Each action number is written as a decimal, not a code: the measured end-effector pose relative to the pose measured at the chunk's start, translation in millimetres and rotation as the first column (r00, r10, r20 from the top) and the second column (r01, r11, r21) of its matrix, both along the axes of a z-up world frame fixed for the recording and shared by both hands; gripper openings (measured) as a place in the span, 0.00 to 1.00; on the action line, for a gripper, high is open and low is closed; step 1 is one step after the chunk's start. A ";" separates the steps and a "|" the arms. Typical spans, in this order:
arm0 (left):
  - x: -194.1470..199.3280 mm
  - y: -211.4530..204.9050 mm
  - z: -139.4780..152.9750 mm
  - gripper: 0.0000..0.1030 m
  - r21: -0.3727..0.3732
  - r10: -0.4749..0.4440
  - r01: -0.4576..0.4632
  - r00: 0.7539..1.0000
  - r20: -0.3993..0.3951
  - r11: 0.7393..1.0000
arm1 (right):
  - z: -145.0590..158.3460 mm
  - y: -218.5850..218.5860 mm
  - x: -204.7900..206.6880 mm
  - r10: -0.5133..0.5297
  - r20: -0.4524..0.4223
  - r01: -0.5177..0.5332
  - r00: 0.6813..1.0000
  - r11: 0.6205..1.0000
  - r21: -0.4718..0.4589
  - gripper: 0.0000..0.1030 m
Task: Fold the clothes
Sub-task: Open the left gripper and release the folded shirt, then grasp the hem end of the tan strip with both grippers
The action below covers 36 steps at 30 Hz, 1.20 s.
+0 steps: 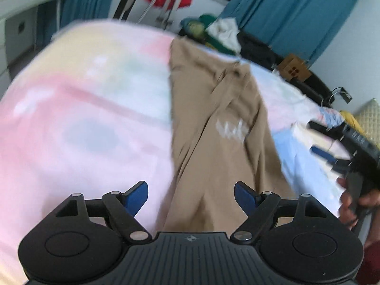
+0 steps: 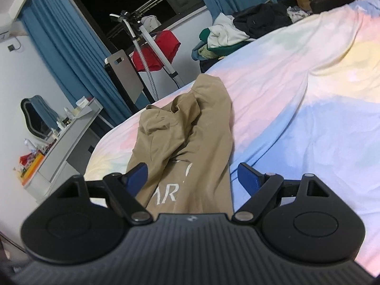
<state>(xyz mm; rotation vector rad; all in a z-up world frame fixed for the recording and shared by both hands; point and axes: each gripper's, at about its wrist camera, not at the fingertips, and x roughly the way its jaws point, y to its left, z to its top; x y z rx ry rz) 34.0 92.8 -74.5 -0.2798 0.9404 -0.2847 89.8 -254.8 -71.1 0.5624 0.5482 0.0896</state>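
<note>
On a pastel bedspread point(image 2: 308, 123) lie folded tan trousers point(image 2: 190, 130); above them the left gripper point(image 1: 191, 196) and right gripper point(image 2: 192, 178) hover, jaws wide, holding nothing.

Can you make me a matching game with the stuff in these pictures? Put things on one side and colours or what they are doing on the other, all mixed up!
Things:
1. garment lying on the bed
2. curtains
3. cloth on the stand
4. left claw

Colours or states:
A. red
B. open, with nothing in it
C. tan
D. blue

Right pairs: 1-C, 2-D, 3-A, 4-B.
</note>
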 end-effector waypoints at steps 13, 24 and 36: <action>-33.3 -17.3 0.5 0.05 0.220 -0.040 0.056 0.996 -0.078 0.974 | -4.3 2.0 -89.1 0.041 -0.116 -0.048 0.992 0.997 -0.063 0.82; -78.9 -129.8 29.6 0.07 0.459 -0.337 0.287 0.941 0.030 0.841 | -24.2 -4.5 -72.0 0.037 -0.194 -0.035 0.980 0.999 0.014 0.82; -94.7 -96.1 11.6 0.53 0.355 -0.441 0.398 0.896 0.047 0.846 | -33.2 -3.6 -66.1 0.076 -0.229 -0.065 0.971 0.996 0.054 0.82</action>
